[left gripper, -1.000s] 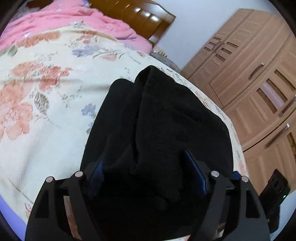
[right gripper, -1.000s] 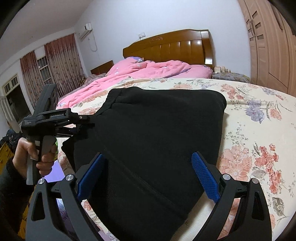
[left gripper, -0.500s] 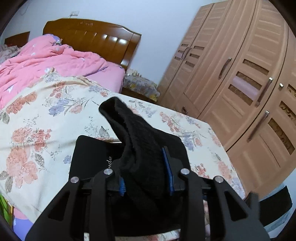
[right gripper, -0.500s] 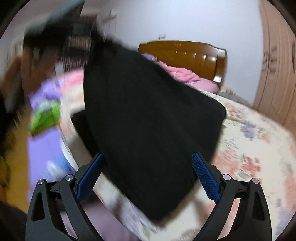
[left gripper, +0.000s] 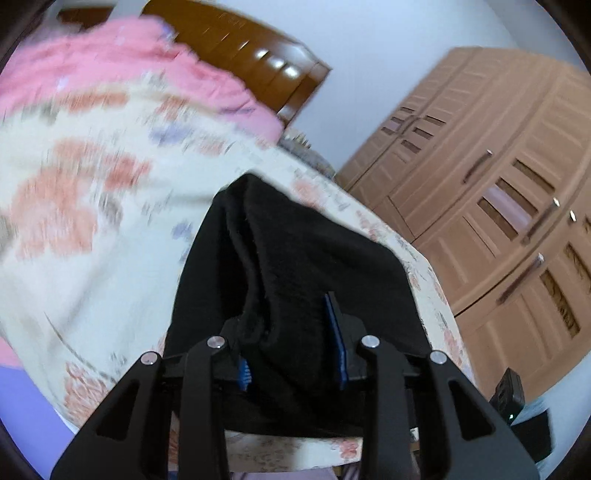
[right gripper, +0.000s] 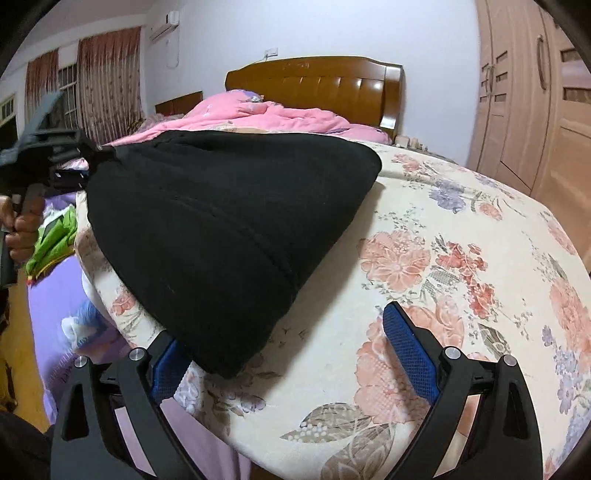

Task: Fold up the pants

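Gripping a bunched corner of the black pants point(left gripper: 295, 266), the left gripper point(left gripper: 291, 354) has its jaws clenched on the cloth. The right gripper point(right gripper: 295, 354) hangs released beside them. Pants lie folded across the floral bed's point(right gripper: 461, 258) near edge.

A floral bedspread point(right gripper: 461, 258) in cream, pink and lilac covers the bed, with a rumpled pink quilt point(right gripper: 266, 114) heaped below a glossy wooden headboard point(right gripper: 317, 85). Tall wooden wardrobes point(left gripper: 498, 192) line one wall; patterned red curtains point(right gripper: 107, 77) hang opposite, beneath a wall-mounted air conditioner point(right gripper: 164, 27).
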Available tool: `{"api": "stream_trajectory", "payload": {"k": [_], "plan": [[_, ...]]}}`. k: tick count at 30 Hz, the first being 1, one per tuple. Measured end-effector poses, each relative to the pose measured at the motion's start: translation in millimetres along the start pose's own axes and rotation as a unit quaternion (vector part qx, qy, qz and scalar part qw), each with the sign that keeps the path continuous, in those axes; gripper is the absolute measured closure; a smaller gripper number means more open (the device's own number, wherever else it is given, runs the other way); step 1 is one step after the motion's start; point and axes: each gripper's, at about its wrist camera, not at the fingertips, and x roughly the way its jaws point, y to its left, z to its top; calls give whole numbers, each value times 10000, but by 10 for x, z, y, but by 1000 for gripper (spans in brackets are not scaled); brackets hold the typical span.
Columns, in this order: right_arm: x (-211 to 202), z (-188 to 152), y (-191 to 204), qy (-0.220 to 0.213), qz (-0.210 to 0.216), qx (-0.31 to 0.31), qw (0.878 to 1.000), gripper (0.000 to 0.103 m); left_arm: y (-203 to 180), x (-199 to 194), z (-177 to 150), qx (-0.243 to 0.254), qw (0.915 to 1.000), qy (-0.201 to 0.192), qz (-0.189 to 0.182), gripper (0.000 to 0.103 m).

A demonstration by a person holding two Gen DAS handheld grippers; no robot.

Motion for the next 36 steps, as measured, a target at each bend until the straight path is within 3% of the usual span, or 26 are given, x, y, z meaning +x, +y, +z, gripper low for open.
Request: {"api": "stream_trajectory", "payload": {"k": [2, 5, 7, 9, 11, 12, 14, 16, 18, 20, 22, 23, 26, 28, 30, 32, 34, 36], "plan": [[46, -41, -25, 116, 21, 49, 9999, 11, 1, 9, 4, 43, 9999, 82, 107, 70], [114, -55, -79, 253, 201, 221, 9992, 11, 260, 207, -113, -320, 9982, 422, 296, 66], [105, -48, -74, 349, 237, 145, 9990, 11, 372, 162, -175, -483, 9985, 252, -37, 63], [47, -47, -57, 506, 227, -108, 9984, 11, 340, 124, -160, -374, 9990, 261, 24, 55], [-99, -64, -92, 448, 314, -230, 9982, 11, 262, 36, -117, -215, 9987, 233, 404, 37], [-195, -60, -145, 348, 418, -181, 9984, 11, 196, -77, -71, -94, 9948, 73, 1016, 20], [-335, 3, -265, 135, 538, 28, 9985, 11, 11, -353, 12, 249, 9849, -505, 1638, 17], [-360, 153, -384, -29, 626, 257, 9977, 11, -193, -455, 132, 472, 9863, -723, 1403, 13], [-229, 405, -445, -92, 664, 386, 9970, 11, -510, -368, 305, 870, 9887, -702, 995, 10], [-41, 655, -391, -161, 913, 324, 9952, 11, -811, -67, 448, 1339, 9876, -378, 722, 6], [164, 823, -283, -47, 971, 258, 9949, 11, -965, 427, 568, 1523, 9870, 261, 441, 6], [288, 888, -211, 75, 1054, 185, 9942, 11, -945, 719, 624, 1483, 9857, 627, 492, 6], [575, 805, -98, 587, 1208, 12, 9909, 8, -676, 1173, 682, 1434, 9775, 1034, 1152, 8], [557, 710, -217, 480, 1459, 195, 9879, 4, -312, 1315, 680, 822, 9860, 1293, 659, 10], [601, 684, -389, 811, 1582, 584, 9823, 4, -184, 1196, 682, 561, 9923, 1072, 277, 10], [636, 746, -596, 975, 1638, 970, 9769, 4, -166, 1173, 627, 583, 9929, 1016, 187, 10], [639, 881, -737, 775, 1500, 1013, 9804, 4, -123, 1150, 593, 500, 9945, 919, 76, 10], [718, 1105, -878, 554, 1792, 1214, 9747, 4, -50, 1139, 609, 332, 9958, 855, -50, 10]]}}
